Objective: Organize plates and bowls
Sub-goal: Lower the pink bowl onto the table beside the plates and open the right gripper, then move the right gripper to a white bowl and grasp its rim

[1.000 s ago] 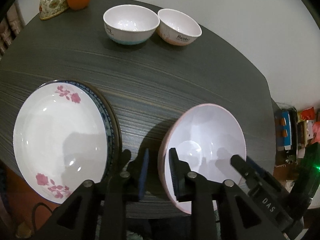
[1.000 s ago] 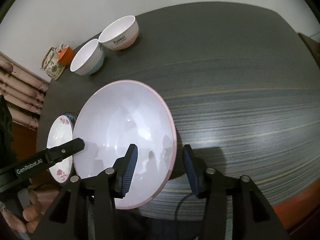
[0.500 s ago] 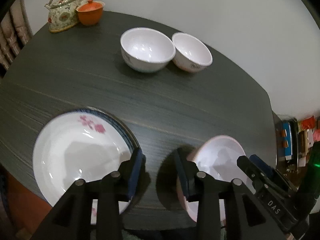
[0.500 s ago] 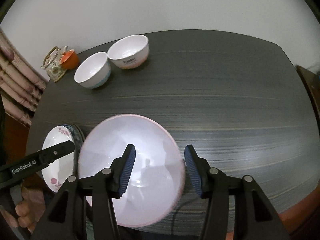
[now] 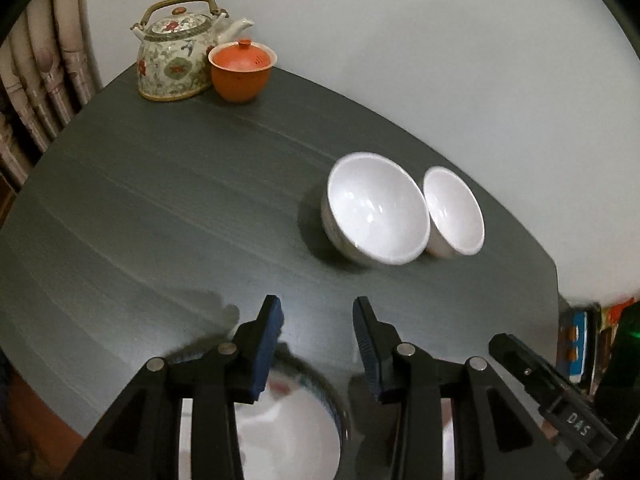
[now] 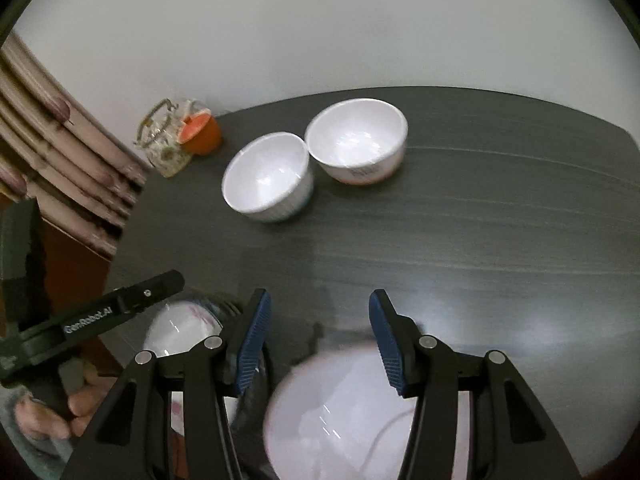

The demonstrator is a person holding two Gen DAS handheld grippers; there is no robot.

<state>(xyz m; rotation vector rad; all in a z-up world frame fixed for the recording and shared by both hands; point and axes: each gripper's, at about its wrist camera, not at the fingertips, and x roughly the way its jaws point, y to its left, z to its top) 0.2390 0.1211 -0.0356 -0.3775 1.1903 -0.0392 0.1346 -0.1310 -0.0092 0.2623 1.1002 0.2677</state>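
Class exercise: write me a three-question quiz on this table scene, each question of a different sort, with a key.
1. True or false: the two small white bowls sit side by side.
2. What stands directly beside the teapot? A) orange lidded cup B) glass C) spoon
3. Fill in: between the fingers of the right gripper there is ____.

Key: 1 true; 2 A; 3 nothing.

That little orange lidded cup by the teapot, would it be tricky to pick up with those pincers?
Probably a bit. The orange cup looks like glazed ceramic, so likely slick and breakable. Its lid seems to sit loose on top and might slide off if tilted. It stands close against the teapot, leaving little room on that side.
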